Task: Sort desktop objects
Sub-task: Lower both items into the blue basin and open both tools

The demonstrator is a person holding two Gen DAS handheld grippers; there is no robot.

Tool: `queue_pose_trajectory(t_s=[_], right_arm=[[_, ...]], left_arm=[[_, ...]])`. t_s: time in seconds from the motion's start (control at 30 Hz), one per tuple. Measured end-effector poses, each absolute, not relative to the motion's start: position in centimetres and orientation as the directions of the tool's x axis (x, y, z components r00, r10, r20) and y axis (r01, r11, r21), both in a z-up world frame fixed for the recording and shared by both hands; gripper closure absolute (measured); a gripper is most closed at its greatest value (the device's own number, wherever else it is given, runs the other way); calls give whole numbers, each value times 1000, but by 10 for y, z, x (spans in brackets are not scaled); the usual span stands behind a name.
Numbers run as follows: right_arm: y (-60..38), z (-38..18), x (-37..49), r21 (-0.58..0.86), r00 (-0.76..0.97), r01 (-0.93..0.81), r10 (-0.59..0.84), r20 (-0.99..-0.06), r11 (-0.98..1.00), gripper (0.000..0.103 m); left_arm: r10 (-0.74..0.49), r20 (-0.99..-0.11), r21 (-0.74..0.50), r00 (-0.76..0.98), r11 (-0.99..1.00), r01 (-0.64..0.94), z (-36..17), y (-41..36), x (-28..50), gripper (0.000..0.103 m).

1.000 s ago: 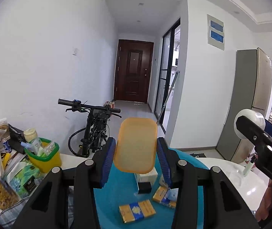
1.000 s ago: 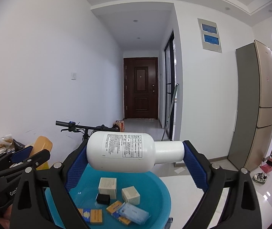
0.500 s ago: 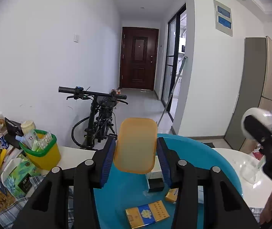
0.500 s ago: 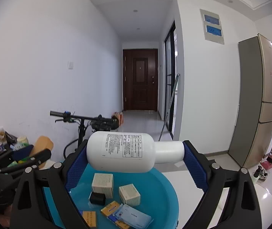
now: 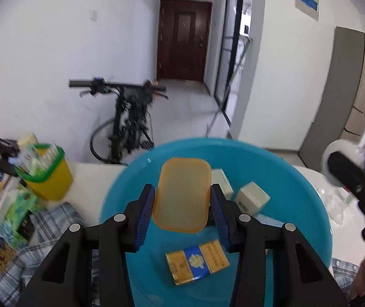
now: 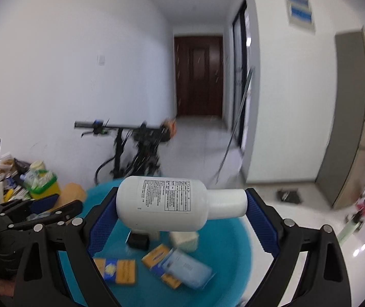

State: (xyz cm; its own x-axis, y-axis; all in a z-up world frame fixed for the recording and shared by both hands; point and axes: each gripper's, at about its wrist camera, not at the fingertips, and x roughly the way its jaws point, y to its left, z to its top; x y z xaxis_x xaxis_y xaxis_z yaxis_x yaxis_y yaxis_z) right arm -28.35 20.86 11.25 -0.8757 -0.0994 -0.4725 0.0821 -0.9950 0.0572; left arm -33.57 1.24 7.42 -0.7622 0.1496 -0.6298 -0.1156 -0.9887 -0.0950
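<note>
My left gripper is shut on an orange translucent rounded-rectangle lid or box, held above a blue plastic basin. My right gripper is shut on a white bottle lying sideways between the blue pads, also above the basin. The basin holds several small packs: a yellow-and-blue pack, cream boxes, a small black box and a light blue pack. The right gripper with the bottle shows at the right edge of the left wrist view.
A yellow-green tub of items and a pile of snack packs sit on the white table to the left, partly on a plaid cloth. A bicycle stands beyond the table, a fridge at right.
Both grippers have tilted downward and moved over the basin, so more of the basin's inside shows. Each keeps its hold on its object.
</note>
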Motion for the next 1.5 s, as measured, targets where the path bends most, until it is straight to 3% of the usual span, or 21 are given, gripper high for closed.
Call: queue_pose_trajectory(t_s=[0.2, 0.33, 0.87, 0.9, 0.93, 1.0, 1.5], right_arm=[[212, 90, -300, 63, -823, 97, -116, -557, -993, 11], [217, 80, -307, 70, -797, 95, -118, -593, -993, 11], [218, 81, -307, 50, -792, 99, -109, -601, -994, 11], [218, 81, -307, 49, -792, 99, -109, -600, -994, 11], [217, 81, -308, 48, -793, 99, -108, -600, -994, 11], [217, 81, -308, 47, -793, 97, -106, -599, -994, 11], [220, 80, -311, 56, -790, 83, -100, -605, -995, 11]], left_arm=[[136, -670, -58, -730, -990, -131, 63, 22, -340, 57], [157, -700, -102, -697, -987, -120, 55, 18, -346, 57], [156, -720, -82, -676, -987, -141, 50, 26, -349, 57], [155, -721, -82, -676, -987, -140, 50, 25, -349, 52], [151, -720, -79, -677, -987, -136, 51, 26, -349, 37], [139, -707, -68, -694, -989, -129, 53, 25, -347, 25], [123, -699, -68, -704, -992, -106, 56, 21, -348, 25]])
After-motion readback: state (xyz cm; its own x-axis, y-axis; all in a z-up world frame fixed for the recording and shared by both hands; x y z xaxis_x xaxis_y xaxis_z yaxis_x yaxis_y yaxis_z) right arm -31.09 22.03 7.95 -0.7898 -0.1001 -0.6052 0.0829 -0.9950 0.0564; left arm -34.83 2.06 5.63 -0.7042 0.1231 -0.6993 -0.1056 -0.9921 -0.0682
